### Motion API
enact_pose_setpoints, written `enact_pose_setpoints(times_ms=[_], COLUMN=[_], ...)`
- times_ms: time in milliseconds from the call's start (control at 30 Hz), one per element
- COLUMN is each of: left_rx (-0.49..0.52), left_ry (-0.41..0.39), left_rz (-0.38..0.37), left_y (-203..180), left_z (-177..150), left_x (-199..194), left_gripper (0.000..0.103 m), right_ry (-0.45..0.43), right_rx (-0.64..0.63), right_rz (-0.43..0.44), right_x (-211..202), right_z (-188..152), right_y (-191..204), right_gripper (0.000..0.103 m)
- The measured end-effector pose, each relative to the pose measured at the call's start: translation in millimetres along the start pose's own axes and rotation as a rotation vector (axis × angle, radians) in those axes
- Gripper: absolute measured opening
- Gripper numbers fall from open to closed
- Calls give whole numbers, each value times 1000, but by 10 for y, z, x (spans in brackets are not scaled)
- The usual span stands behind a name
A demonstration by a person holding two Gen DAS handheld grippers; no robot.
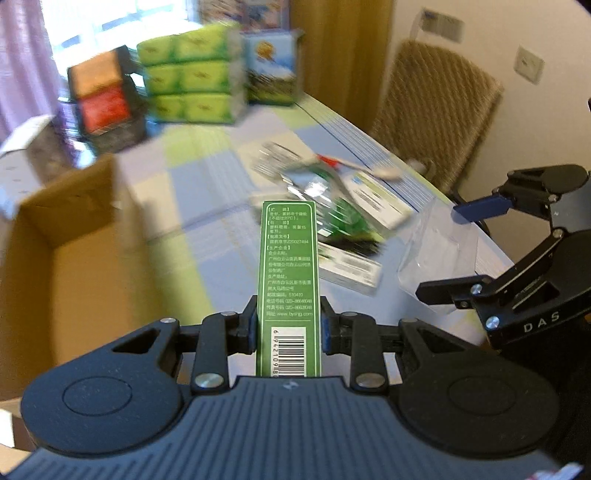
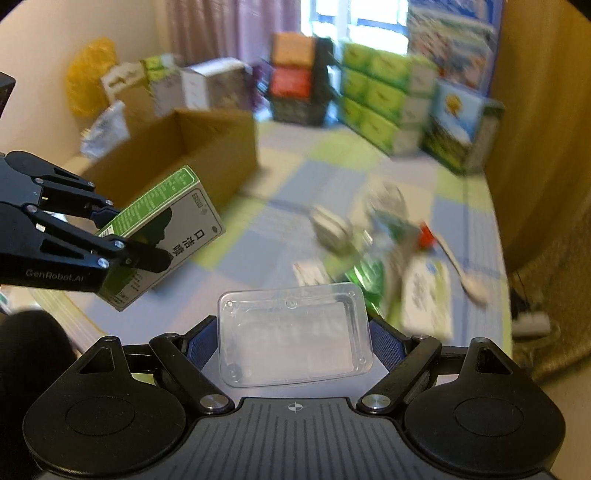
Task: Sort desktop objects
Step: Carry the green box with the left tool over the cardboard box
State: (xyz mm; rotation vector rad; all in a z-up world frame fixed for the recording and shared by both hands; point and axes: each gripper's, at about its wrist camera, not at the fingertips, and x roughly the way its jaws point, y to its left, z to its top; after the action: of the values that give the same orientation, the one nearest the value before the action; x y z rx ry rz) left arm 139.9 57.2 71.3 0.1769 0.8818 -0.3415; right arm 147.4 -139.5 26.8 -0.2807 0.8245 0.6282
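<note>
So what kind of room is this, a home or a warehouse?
Probably a home room: a woven wicker chair, pinkish window curtains and stacked green tissue packs by a checked tablecloth.

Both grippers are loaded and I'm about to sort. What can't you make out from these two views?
- Pile of packets on the table: motion-blurred in both views, labels unreadable.
- Cardboard box interior: cut off by the left wrist view's edge, hidden behind its wall in the right wrist view.
- Green carton lower end: hidden behind the left gripper.

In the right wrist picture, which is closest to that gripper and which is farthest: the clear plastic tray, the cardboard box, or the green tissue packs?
1. Clear plastic tray, held in the right gripper.
2. Cardboard box, farther back, left.
3. Green tissue packs, far end, right.
</note>
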Motion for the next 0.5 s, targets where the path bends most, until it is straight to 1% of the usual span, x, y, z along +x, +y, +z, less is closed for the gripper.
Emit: enact_pose_setpoints(times_ms=[67,200,333,400,500], left_rx=[-23,-68,-119,-146,-191], left_ry=[-14,-28,-17,-5,10], left_rz=[37,142,227,245,239], left_y=[252,822,1384,1624,1948], left_z=[36,79,75,44,-28], left_x=[-168,-445,-542,-517,-396], left_gripper=[25,25,25,25,25], right_ry=[-36,-102,-130,-133,-118], right_rx=[-30,-100,-178,-215,-292], right_rz=[34,120,191,222,254], right_x=[2,90,392,598,929], right_z=[215,675,1075,1201,1299], right_y=[168,576,1017,1208,1452], right_gripper=[84,84,84,84,84])
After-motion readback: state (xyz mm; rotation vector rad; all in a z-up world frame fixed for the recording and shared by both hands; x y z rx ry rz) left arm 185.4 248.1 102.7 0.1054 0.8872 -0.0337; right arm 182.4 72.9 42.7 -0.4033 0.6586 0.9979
